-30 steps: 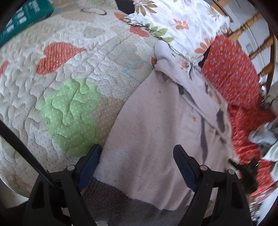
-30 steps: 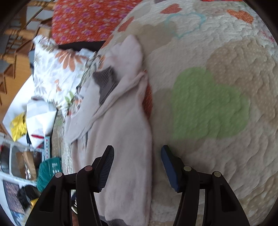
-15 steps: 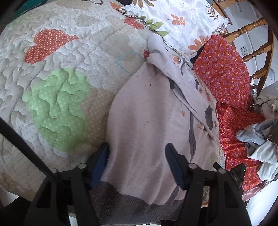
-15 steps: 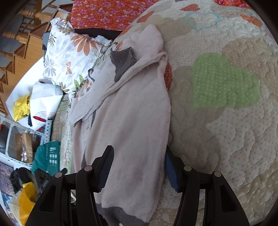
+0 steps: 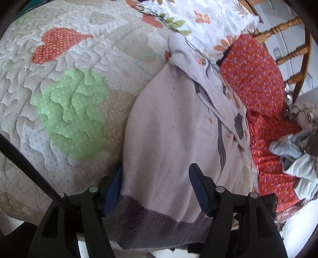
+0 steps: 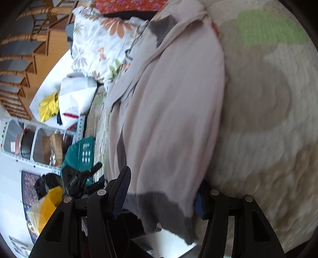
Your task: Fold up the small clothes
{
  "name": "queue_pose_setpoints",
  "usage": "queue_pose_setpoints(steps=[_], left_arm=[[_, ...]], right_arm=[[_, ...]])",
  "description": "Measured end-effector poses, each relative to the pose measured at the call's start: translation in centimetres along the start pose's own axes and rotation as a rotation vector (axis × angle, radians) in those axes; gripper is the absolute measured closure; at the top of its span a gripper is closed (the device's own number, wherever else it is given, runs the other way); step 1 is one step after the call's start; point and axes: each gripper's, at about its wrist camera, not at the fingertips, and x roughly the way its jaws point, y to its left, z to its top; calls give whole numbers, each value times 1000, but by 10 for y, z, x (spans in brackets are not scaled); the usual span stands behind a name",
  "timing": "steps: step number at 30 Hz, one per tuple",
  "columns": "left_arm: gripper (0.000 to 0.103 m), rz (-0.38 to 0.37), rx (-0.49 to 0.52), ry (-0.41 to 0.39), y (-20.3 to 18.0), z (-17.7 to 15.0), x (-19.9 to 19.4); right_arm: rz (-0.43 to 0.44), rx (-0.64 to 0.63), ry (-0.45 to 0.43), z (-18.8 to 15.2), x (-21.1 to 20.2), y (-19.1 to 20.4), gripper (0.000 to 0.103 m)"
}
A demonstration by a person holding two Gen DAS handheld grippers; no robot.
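Note:
A pale pink knit sweater with a dark grey hem lies lengthwise on the quilted bed, its hem hanging over the near edge. It also shows in the right wrist view. My left gripper is open, its fingers straddling the hem end, the left finger tucked under the sweater's left edge. My right gripper is open too, its fingers either side of the grey hem; the right finger is partly hidden beneath the cloth.
The quilt with green and red hearts spreads to the left. A floral pillow, a red patterned cloth and a heap of grey clothes lie to the right. Shelves, a teal basket and bags stand beside the bed.
Both grippers have pulled back toward the sweater's hem end at the bed edge. The left gripper's fingers have narrowed somewhat around the hem; the hem now lies between the right fingers.

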Motion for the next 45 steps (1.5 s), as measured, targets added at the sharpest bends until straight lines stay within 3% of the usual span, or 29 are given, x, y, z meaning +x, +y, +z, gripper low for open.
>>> queue_pose_setpoints(steps=[5,13,25,28,30,32,33,37,45], left_arm=[[37,-25,20,38,3,-8,-1],[37,53,102,46,-9,-35,-2],[40,-81,-114,16,23,-48,-12],[52,-38,-121,7,23,-48,-9],[72,-1,-132,-3,24,-48,-10],[88,58,-135,-11,24,-48,-11],[91,65,-134,-13,25,-47,-12],[94,76,-111,-47,14,-53,-24],[96,-13,-129,-64,6,-88,-47]], right_arm=[[31,32,77,-32,24,-1,61],[-24,7,60,-48,36,10,64],[-41,5,67,-47,37,13,63],[-56,6,61,-45,39,15,63],[-78,-4,45,-46,42,19,66],[-137,-47,36,-47,45,27,86],[-156,-62,38,-45,45,29,89],[-156,-76,20,-39,28,28,92],[-144,-82,-10,-51,-26,26,93]])
